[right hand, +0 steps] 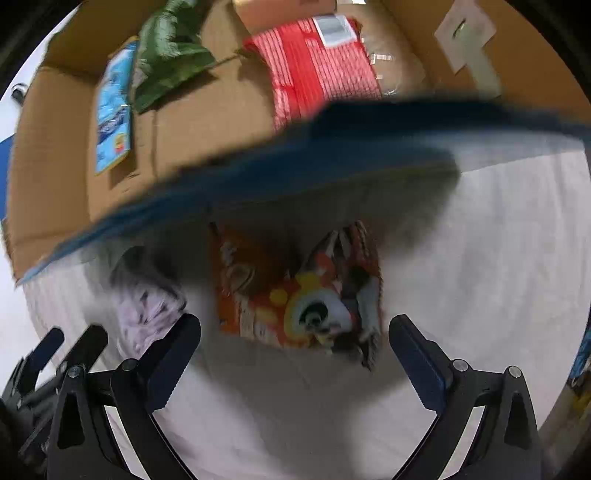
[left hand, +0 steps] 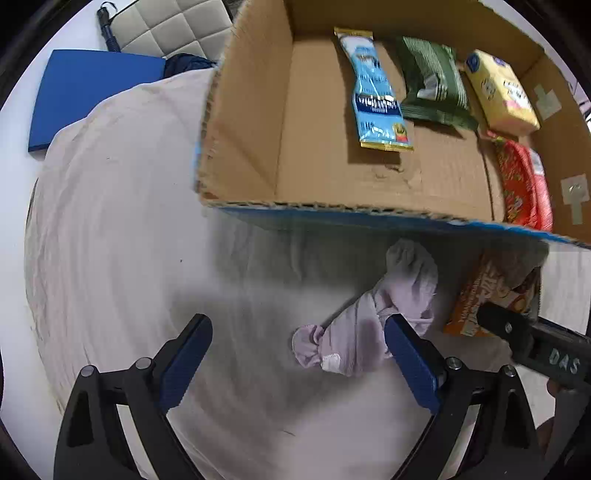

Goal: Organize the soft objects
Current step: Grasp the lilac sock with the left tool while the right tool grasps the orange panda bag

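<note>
A pale lilac sock (left hand: 373, 325) lies crumpled on the beige cloth just ahead of my open left gripper (left hand: 297, 360), close to its right finger. An orange snack bag (right hand: 295, 295) lies in front of the box wall, straight ahead of my open right gripper (right hand: 293, 354), nothing between its fingers. The same orange bag (left hand: 480, 295) shows in the left wrist view, partly behind the right gripper's black finger (left hand: 517, 328). The lilac sock (right hand: 144, 310) sits left of the right gripper. Inside the cardboard box (left hand: 251, 122) lie a blue packet (left hand: 375, 92), a green bag (left hand: 432, 81), a yellow pack (left hand: 502, 92) and a red pack (left hand: 521, 181).
The box's near wall (right hand: 332, 147) with a blue edge hangs over the sock and the orange bag. A beige cloth (left hand: 110, 221) covers the white table. A blue board (left hand: 88, 92) and a quilted chair (left hand: 173, 26) are at the far left. The right wrist view is motion-blurred.
</note>
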Tool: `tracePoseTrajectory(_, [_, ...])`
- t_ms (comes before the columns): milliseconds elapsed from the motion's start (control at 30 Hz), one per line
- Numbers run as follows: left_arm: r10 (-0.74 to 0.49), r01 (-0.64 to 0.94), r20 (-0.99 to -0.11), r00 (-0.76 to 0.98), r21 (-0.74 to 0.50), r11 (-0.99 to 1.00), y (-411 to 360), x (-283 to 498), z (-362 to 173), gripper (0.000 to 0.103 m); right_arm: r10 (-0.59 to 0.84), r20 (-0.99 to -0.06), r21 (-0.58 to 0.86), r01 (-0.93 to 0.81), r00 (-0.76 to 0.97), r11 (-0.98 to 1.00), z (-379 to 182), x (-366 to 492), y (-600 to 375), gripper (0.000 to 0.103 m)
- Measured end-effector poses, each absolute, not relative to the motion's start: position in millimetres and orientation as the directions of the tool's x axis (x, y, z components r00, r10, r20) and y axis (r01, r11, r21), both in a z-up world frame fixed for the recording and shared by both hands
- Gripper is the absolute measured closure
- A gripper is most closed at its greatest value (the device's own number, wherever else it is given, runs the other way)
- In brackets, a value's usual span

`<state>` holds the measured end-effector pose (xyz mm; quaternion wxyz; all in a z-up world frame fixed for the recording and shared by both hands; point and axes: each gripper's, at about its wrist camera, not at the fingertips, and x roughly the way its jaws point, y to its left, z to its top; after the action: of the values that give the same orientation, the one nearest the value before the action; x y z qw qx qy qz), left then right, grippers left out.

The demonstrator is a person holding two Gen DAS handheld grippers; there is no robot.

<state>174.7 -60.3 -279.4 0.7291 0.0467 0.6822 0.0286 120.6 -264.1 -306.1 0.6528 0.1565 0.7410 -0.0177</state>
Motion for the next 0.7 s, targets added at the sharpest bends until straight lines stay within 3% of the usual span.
tracePoseTrajectory(133, [0.117,0.048,-0.992,0.048,0.119,0.992,-66.0,175.9,-291.0,0.007,0.165,-0.983,0.141,0.251,-0.076,0.958,-311.9,120.3,-262.7,0.001])
tracePoseTrajectory(167, [0.116,0.055,-0.992,0.043,0.119,0.991,-68.3,177.5,-294.0,0.007,0.148,-0.986,0.126,0.236,-0.082,0.964,-312.3,119.6,-262.3,0.012])
tracePoseTrajectory(200, [0.117,0.064,-0.992,0.038,0.119,0.991,-71.8,178.6,-297.0,0.007,0.136,-0.987,0.113,0.222,-0.09,0.968,-313.9,119.8,-261.5,0.033])
tracePoseTrajectory(433, [0.112,0.146,-0.993,0.039,0.117,0.982,-98.8,184.6,-309.7,0.007,0.138,-0.982,0.113,0.179,-0.133,0.977,-311.4,102.8,-272.2,0.046])
tracePoseTrajectory(700, [0.088,0.251,-0.996,-0.011,0.083,0.964,-143.9,190.5,-328.9,0.007,0.11,-0.982,0.085,0.158,-0.155,0.984,-308.8,84.2,-273.5,0.048])
